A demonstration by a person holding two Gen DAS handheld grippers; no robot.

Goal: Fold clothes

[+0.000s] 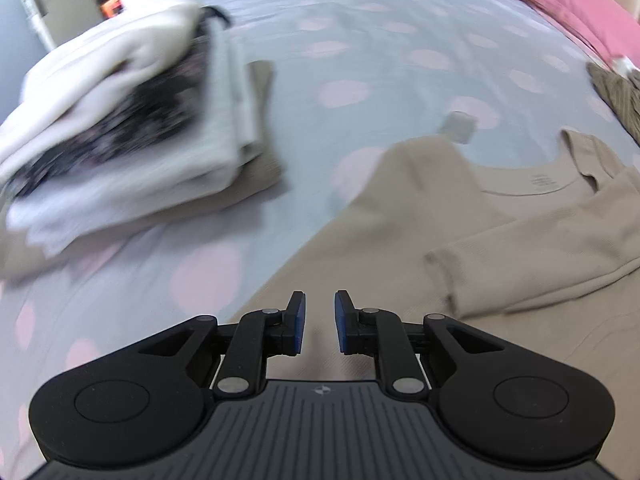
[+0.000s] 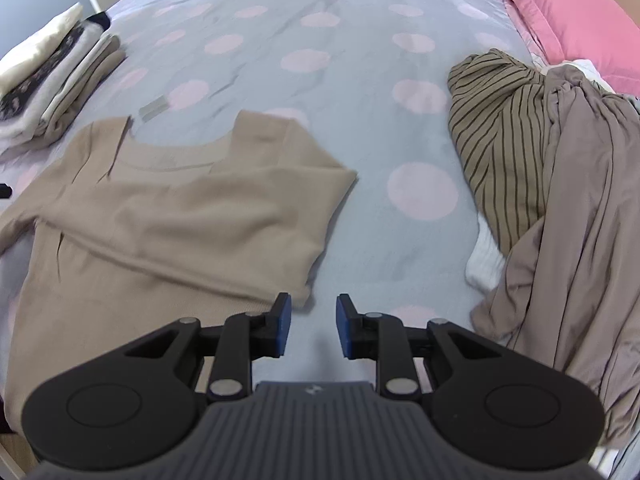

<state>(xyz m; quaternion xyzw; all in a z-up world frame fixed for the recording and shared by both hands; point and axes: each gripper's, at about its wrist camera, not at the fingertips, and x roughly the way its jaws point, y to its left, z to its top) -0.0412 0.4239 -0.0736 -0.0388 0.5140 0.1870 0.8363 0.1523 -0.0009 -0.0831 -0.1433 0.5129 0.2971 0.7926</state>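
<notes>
— Left wrist view: what do you have?

— My left gripper (image 1: 320, 322) hangs over the near part of the beige sweater (image 1: 420, 216), its jaws apart with nothing between them. The sweater lies flat on the polka-dot bedspread (image 1: 320, 40), one sleeve folded across its chest. A stack of folded clothes (image 1: 120, 128) sits far left, blurred.

— And the right side?

— My right gripper (image 2: 313, 326) is also spread and empty, just beside the sweater's near right edge, over bare bedspread. A heap with a striped garment (image 2: 500, 148) and a taupe garment (image 2: 580, 220) lies to the right, a pink pillow (image 2: 560, 8) beyond it.
</notes>
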